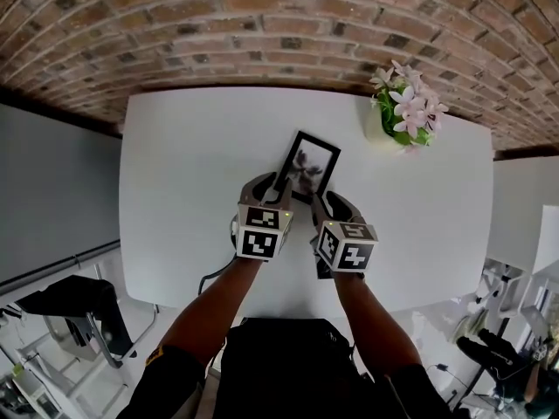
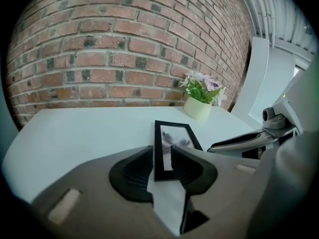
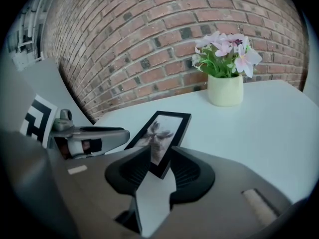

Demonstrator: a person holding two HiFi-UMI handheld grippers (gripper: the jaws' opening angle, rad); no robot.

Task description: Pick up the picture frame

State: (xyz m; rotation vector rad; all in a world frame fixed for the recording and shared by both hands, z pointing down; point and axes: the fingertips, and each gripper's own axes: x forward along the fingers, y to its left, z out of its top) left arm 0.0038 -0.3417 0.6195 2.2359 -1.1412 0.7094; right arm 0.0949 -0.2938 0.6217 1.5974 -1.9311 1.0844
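Note:
A black picture frame [image 1: 307, 166] with a pale flower print lies flat on the white table [image 1: 192, 164], near its middle. My left gripper [image 1: 278, 183] stands open over the frame's near left corner. In the left gripper view that corner [image 2: 163, 158] shows between the two dark pads, with a gap on each side. My right gripper [image 1: 320, 201] is open at the near right corner. The right gripper view has the frame [image 3: 162, 133] running away from the gap between its jaws, with no pad pressing on it. Each gripper shows beside the other: right gripper [image 2: 249, 141], left gripper [image 3: 84, 133].
A pale pot of pink flowers [image 1: 406, 112] stands at the table's far right, close to the brick wall [image 1: 262, 24]. The table's near edge [image 1: 262, 308] is just behind the grippers. Stands and gear sit on the floor at both lower corners.

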